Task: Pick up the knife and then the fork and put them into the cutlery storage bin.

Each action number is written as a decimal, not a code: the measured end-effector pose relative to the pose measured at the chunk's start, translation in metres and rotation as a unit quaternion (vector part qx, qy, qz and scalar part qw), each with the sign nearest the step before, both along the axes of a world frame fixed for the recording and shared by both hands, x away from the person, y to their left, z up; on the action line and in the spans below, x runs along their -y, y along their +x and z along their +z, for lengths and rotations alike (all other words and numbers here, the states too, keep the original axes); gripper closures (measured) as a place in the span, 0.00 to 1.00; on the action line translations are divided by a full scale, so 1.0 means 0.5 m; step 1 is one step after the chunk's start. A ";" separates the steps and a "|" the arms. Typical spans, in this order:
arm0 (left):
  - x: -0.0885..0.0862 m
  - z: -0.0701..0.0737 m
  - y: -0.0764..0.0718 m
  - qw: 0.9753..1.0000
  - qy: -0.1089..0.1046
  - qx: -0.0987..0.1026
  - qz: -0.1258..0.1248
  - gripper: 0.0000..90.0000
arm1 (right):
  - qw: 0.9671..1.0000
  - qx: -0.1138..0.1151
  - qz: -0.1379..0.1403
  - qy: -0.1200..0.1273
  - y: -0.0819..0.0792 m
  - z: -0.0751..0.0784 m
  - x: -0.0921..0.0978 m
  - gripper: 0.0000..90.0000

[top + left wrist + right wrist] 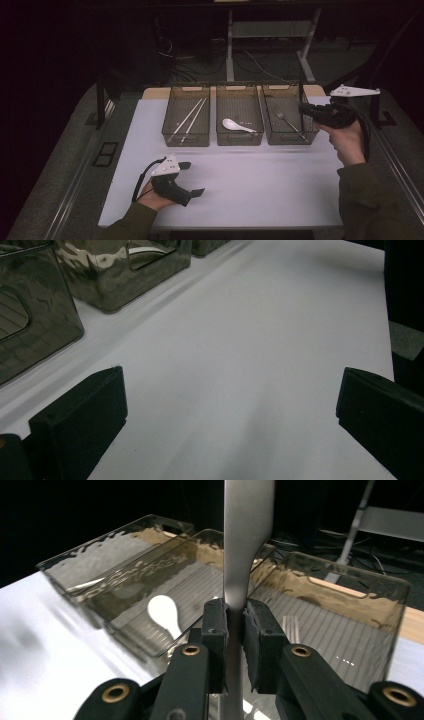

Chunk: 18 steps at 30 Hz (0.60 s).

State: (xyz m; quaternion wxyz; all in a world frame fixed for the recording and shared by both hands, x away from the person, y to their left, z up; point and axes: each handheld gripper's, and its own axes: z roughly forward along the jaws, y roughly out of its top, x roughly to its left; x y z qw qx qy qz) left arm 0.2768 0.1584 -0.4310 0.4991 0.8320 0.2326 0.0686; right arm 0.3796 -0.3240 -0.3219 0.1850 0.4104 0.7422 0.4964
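My right gripper [235,616] is shut on the flat handle of a metal utensil [248,540], which stands upright between the jaws; its other end is hidden below. In the high view the right gripper [303,109] hovers over the right-hand clear bin [314,134], where a metal fork [290,124] lies. The fork [291,626] also shows through the bin wall in the right gripper view. My left gripper [194,178] rests low over the white table top [260,185] at the front left, open, with nothing between its jaws [230,410].
Three clear bins stand in a row at the back of the table. The left bin [167,132] holds two white chopsticks [190,117], the middle bin [239,140] a white spoon [236,124]. Beyond the table are cables and metal legs on a dark floor.
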 end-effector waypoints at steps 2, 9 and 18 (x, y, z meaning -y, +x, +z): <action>0.000 0.000 0.000 1.000 0.000 0.000 0.000 0.00 | 1.000 -0.003 -0.009 -0.003 0.015 0.005 0.002 0.89; 0.000 0.001 -0.001 1.000 -0.003 0.000 0.002 0.00 | 0.999 -0.005 -0.032 -0.012 0.055 0.007 0.009 0.89; 0.000 0.001 -0.001 1.000 -0.002 0.001 0.000 0.00 | 0.998 -0.027 -0.056 -0.025 0.103 -0.016 0.023 0.89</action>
